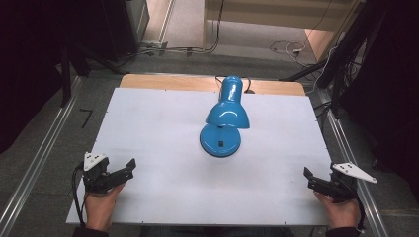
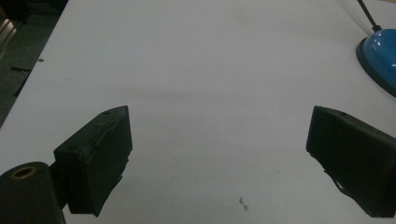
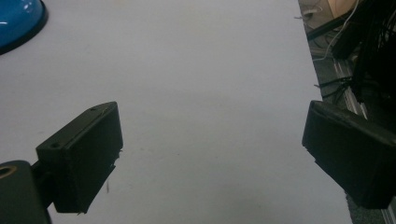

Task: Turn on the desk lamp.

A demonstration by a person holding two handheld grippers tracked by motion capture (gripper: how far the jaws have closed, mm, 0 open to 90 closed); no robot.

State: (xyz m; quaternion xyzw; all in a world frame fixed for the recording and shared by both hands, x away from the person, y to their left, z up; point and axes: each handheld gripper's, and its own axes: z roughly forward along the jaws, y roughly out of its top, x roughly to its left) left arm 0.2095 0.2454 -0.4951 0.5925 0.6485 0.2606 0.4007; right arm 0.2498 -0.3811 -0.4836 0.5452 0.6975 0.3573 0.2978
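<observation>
A glossy blue desk lamp (image 1: 225,118) stands a little beyond the middle of the white table top (image 1: 163,128), its shade tipped down over its round base, a black switch on the base facing me. My left gripper (image 1: 129,168) rests open at the near left corner, nothing between its jaws. My right gripper (image 1: 309,177) sits open at the near right edge, likewise holding nothing. The lamp base (image 2: 379,60) appears at the far right of the left gripper view, and the lamp base (image 3: 18,21) sits at the top left of the right gripper view.
The lamp's black cord (image 1: 217,79) runs off the table's far edge. Metal rails (image 1: 34,163) flank the table on both sides. Cables (image 1: 286,48) lie on the floor beyond, and dark equipment (image 1: 380,74) stands to the right.
</observation>
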